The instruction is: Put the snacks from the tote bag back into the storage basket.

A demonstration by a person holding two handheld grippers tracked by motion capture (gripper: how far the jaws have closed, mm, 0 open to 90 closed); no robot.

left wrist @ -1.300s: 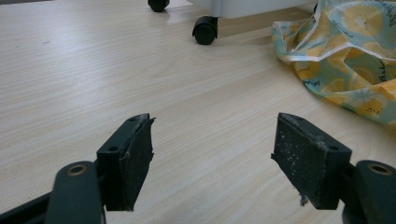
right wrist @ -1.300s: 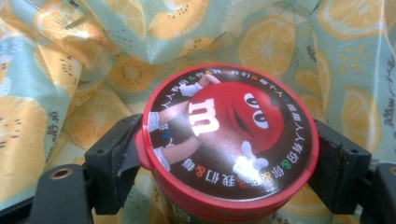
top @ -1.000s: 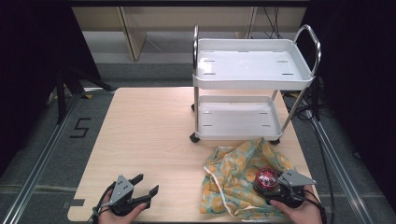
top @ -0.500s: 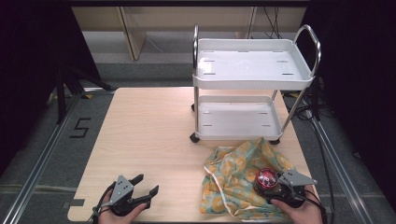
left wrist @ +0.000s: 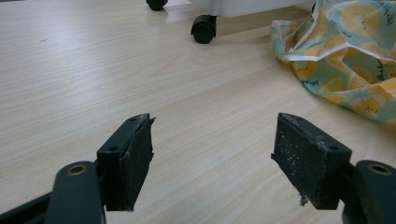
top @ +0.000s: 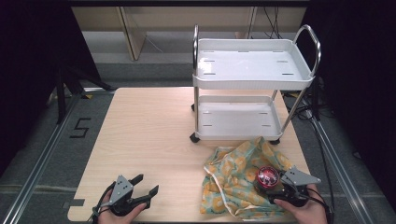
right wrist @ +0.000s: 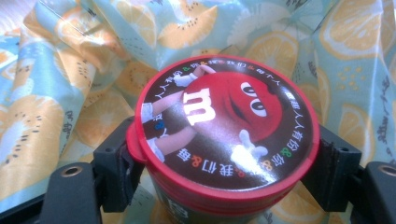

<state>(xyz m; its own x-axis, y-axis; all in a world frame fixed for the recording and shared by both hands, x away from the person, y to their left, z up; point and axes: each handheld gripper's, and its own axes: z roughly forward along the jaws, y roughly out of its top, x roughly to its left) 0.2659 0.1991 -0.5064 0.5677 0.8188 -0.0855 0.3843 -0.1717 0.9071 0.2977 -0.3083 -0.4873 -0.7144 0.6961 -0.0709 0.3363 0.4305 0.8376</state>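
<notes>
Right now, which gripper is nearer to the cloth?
Right. The right gripper is over the cloth, holding a can. The left gripper is apart, on bare table.

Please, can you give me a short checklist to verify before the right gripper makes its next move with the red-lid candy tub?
1. Grip on the candy tub: the right gripper has a jaw against each side, just under the red lid. Ok.
2. Tub attitude: the lid faces up, close to level. Ok.
3. Fruit-print cloth bag: it lies crumpled under and around the tub; whether the jaws have also pinched any fabric, cannot tell.
4. Left gripper: jaws wide apart, nothing between them, over bare table to the left of the bag. Ok.
5. White cart: both shelves bare, standing just behind the bag. Ok.
</notes>
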